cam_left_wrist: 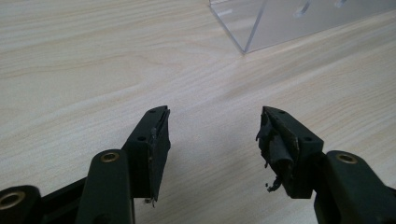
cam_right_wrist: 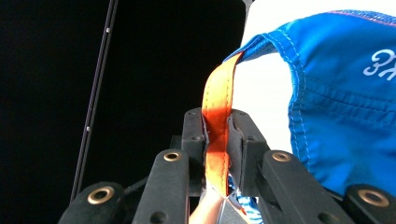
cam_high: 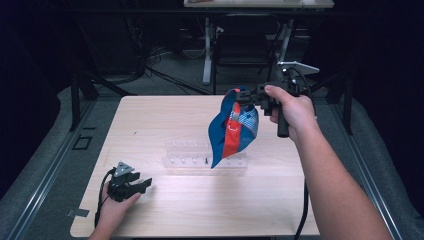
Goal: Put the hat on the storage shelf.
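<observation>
Clear rack point(cam_high: 205, 161) partly behind cloth point(cam_high: 234, 127)

Blue garment point(cam_high: 235, 131) (orange strap point(cam_right_wrist: 218, 121)), pale wood table point(cam_high: 200, 210)

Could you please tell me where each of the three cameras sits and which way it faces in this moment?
High view: above the person's side, looking forward and down on the table; both forearms, the left gripper and right gripper show.
Left gripper view: rides on the left gripper, looking low along its open jaws across the table to the clear rack.
Right gripper view: rides on the right gripper, looking along jaws shut on the orange strap of the blue bag.
Shared: the rack and bag also appear from above.
</observation>
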Tool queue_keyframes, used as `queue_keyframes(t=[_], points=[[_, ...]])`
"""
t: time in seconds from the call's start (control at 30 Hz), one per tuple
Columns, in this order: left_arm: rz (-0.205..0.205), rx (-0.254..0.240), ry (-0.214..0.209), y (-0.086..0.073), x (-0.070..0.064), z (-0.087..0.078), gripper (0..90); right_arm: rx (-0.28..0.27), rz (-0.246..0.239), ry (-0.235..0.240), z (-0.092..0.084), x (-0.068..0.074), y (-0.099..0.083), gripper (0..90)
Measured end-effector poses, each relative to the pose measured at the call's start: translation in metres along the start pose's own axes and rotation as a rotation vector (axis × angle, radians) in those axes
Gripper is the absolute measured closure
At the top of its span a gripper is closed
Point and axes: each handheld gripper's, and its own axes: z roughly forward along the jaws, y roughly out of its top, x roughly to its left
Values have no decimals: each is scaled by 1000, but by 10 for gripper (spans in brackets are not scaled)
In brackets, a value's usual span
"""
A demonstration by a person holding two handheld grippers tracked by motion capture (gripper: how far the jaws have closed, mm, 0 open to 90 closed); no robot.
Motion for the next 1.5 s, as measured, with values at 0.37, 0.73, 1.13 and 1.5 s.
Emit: queue_keyframes(t=[0.37, 0.73, 1.13, 1.5], points=[[0, 4, -6, 0, 1, -1, 431, -7, 12, -13, 25, -6, 4, 777], [2, 4, -5, 1, 1, -1, 431, -15, 26, -32, 31, -14, 5, 777], [4, 5, -6, 1, 1, -1, 431, 1, 21, -29, 45, -19, 2, 775], [6, 2, 1, 1, 0, 1, 432, 27, 32, -35, 56, -27, -2, 775]])
